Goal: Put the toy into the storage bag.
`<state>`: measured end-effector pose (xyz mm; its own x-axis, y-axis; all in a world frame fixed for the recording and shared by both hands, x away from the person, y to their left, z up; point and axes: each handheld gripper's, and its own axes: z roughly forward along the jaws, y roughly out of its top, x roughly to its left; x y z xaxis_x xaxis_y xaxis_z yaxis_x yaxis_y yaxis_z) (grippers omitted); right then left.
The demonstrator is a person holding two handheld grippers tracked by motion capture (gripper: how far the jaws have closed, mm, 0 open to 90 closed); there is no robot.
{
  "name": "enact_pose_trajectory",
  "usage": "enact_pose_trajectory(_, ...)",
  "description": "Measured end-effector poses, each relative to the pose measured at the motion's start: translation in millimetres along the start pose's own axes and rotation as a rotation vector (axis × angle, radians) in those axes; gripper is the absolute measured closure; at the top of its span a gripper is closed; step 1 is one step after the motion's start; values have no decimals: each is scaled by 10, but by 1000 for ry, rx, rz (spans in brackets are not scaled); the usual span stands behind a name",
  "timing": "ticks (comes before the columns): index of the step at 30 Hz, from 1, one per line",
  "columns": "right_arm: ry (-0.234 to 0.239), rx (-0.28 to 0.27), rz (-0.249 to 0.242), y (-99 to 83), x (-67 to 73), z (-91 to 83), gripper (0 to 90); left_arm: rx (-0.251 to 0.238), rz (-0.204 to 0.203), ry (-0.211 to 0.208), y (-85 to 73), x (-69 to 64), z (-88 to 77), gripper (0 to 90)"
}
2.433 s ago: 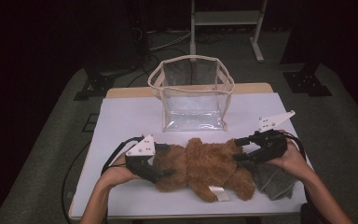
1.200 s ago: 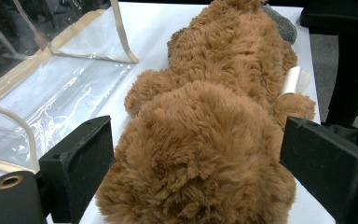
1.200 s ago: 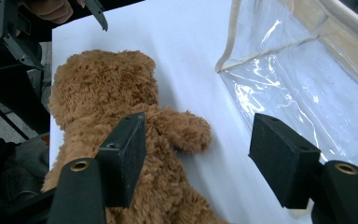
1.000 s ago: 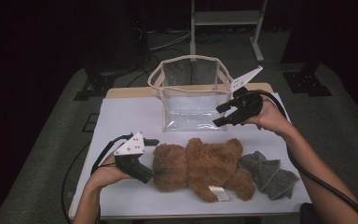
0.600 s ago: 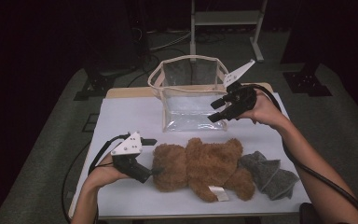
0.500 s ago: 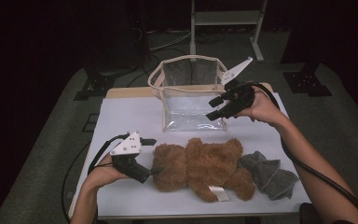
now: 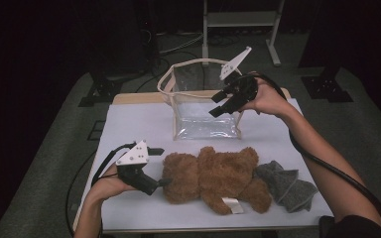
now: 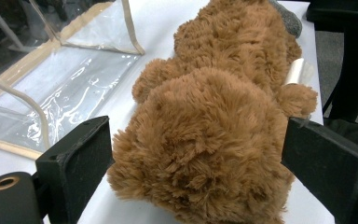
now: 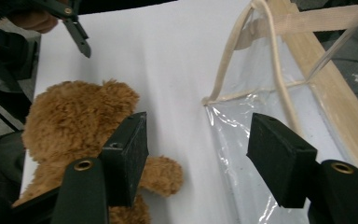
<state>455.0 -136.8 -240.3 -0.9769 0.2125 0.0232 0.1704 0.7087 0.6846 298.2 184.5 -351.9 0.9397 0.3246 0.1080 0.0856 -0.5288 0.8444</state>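
Observation:
A brown teddy bear [image 7: 213, 178] lies on the white table [image 7: 139, 124], head toward my left gripper [image 7: 159, 168]. That gripper is open, its jaws standing on either side of the bear's head [image 8: 205, 140] with fur brushing the pads. Behind the bear stands a clear bag with beige trim [image 7: 203, 106]. My right gripper [image 7: 221, 104] hovers open over the bag's right top rim with nothing between its jaws. In the right gripper view [image 9: 198, 128] the bag's corner [image 9: 270, 93] and the bear [image 9: 74, 121] lie below.
A folded grey cloth [image 7: 285, 186] lies by the bear's feet at the right. Black stand feet [image 7: 99, 89] sit on the floor at both back corners of the table. A metal frame [image 7: 238, 20] stands behind the bag.
My right gripper left the bear's right side, rose to the bag's right corner, then drifted left and up along its rim. The left gripper drew back slightly from the bear, then held still.

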Motion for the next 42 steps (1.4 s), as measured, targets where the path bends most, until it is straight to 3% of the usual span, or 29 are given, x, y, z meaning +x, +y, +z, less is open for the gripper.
enact_pose_trajectory(8,-35,25,-25,143,-175,62,386,11,-11,8,-38,30,3,79)
enact_pose_trajectory(17,-73,56,-11,160,-373,172,393,12,-16,9,-62,36,-25,79)
enact_pose_trajectory(28,-67,85,4,133,-500,337,433,7,-22,16,-78,50,-26,79)
enact_pose_trajectory(35,-72,110,20,91,-535,425,595,6,-25,22,-89,57,-43,79)
enact_pose_trajectory(42,-83,146,14,66,-488,460,850,9,-26,24,-94,61,-50,79)
